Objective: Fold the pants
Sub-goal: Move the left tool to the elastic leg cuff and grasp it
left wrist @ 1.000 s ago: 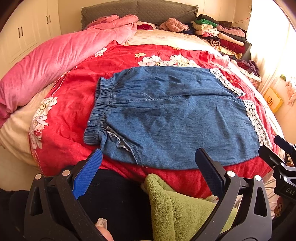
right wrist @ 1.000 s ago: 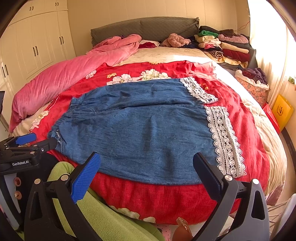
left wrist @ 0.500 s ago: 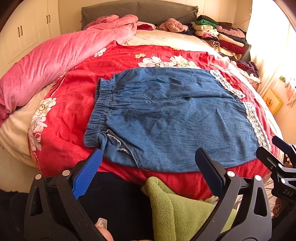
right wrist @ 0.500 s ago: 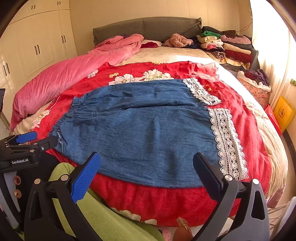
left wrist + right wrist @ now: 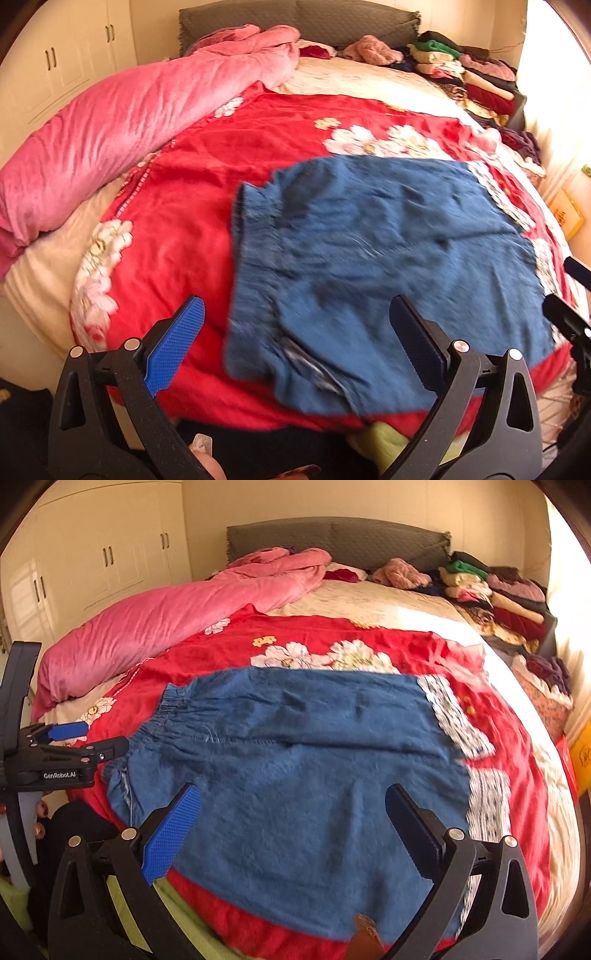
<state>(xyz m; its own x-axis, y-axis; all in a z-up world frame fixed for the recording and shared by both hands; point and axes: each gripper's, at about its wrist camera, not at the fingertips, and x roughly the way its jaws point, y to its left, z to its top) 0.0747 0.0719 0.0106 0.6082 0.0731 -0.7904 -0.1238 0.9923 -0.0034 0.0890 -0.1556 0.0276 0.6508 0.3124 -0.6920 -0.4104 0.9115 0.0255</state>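
Blue denim pants (image 5: 388,258) lie flat on the red floral bedspread (image 5: 184,206), elastic waistband to the left, white lace hems (image 5: 458,723) to the right. My left gripper (image 5: 295,332) is open and empty, just above the near waistband corner. My right gripper (image 5: 291,812) is open and empty over the near edge of the pants (image 5: 295,757). The left gripper also shows at the left of the right wrist view (image 5: 74,749), and the right gripper at the right edge of the left wrist view (image 5: 569,321).
A rolled pink quilt (image 5: 110,122) lies along the left of the bed. Stacks of folded clothes (image 5: 491,594) sit at the far right by the grey headboard (image 5: 332,535). Green fabric (image 5: 388,439) is below the bed's near edge. White wardrobes (image 5: 92,565) stand left.
Both grippers have moved forward over the bed toward the pants; the near edge of the pants now lies between the fingers. The jaws stay open.
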